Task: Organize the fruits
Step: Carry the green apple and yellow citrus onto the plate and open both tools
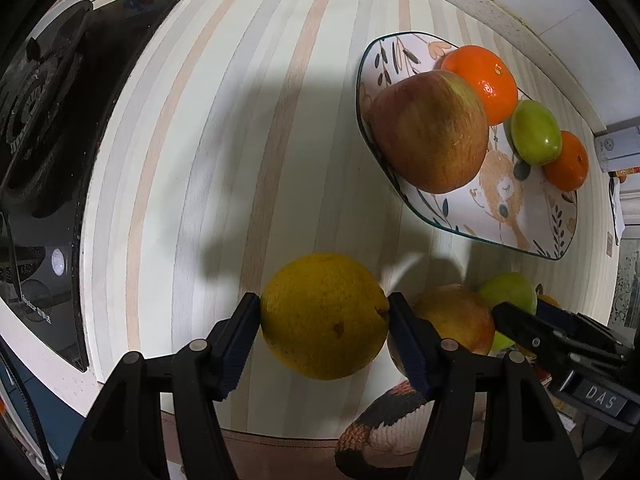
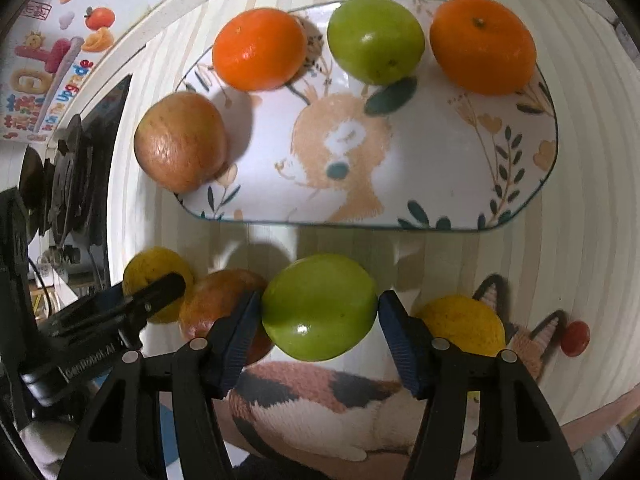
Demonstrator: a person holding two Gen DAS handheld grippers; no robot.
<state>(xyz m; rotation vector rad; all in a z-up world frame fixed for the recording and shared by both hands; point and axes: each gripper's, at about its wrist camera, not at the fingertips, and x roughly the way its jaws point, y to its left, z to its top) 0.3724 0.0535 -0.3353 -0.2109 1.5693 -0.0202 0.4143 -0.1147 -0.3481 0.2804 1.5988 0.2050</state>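
My left gripper is shut on a yellow citrus fruit above the striped table. My right gripper is shut on a green fruit just in front of the patterned plate. On the plate lie a red-brown apple, two oranges and a green fruit. In the left wrist view the plate is at the right with the apple. A second apple and another yellow fruit sit beside my right gripper.
A black stove fills the left side of the table. A knitted cat-pattern cloth lies at the table's near edge. A small red object sits at the right. A white wall edge borders the table behind the plate.
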